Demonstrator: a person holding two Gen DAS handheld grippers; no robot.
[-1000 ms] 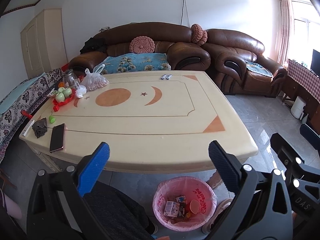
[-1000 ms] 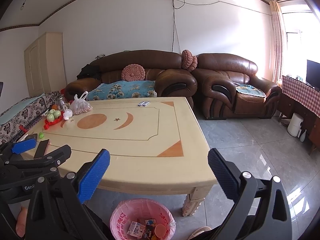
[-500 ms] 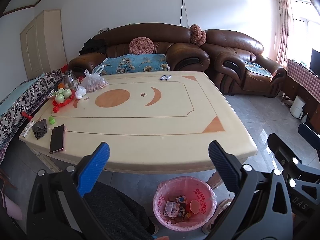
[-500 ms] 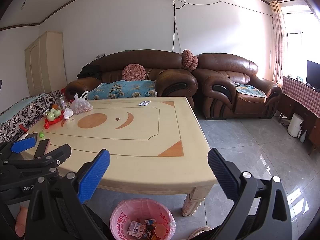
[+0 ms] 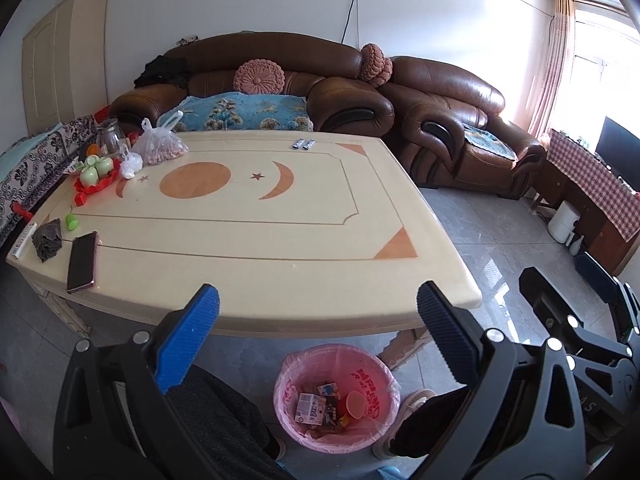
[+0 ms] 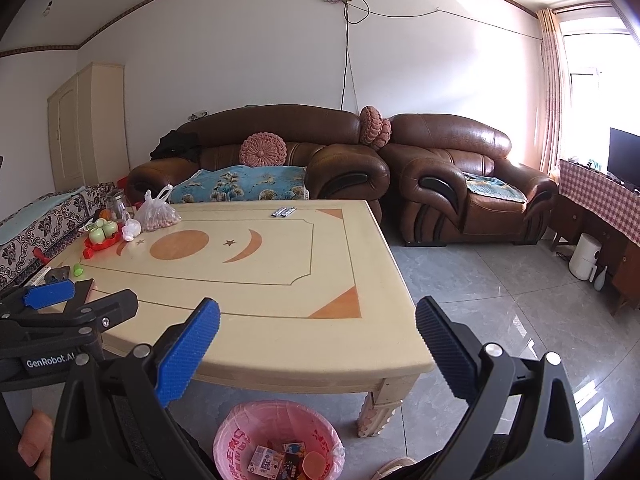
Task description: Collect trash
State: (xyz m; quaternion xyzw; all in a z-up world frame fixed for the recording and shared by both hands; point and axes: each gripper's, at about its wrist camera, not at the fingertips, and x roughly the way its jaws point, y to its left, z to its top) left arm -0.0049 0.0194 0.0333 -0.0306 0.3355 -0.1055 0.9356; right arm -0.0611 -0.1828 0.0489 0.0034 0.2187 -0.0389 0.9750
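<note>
- Both claws hang spread and empty above the near edge of the table: the left gripper with its blue pads wide apart, the right gripper the same, nothing between the fingers of either
- Table fills the middle of both views, its big cream top almost bare across the centre and the near side
- Sofa and armchair stand behind it, well apart from the work
- Pink-lined bin sits on the floor just beside the near table leg, below and between the grippers; it holds a small carton, an orange cup or lid and some wrappers
- Change over the last second: very little. Both views have only drifted slightly, the grippers stay open, and the bin's contents look the same. I judge this a pause with the collecting largely done, or a scan for what is left
- Left far corner carries a red tray of green cups, a glass jar and a plastic bag of nuts; these look like household things, not trash
- Phone, dark crumpled scrap and small green cap lie at the near left corner; the scrap and cap seem the likeliest pieces still to collect
- Two small packets lie at the far edge, too small to tell what they are
</note>
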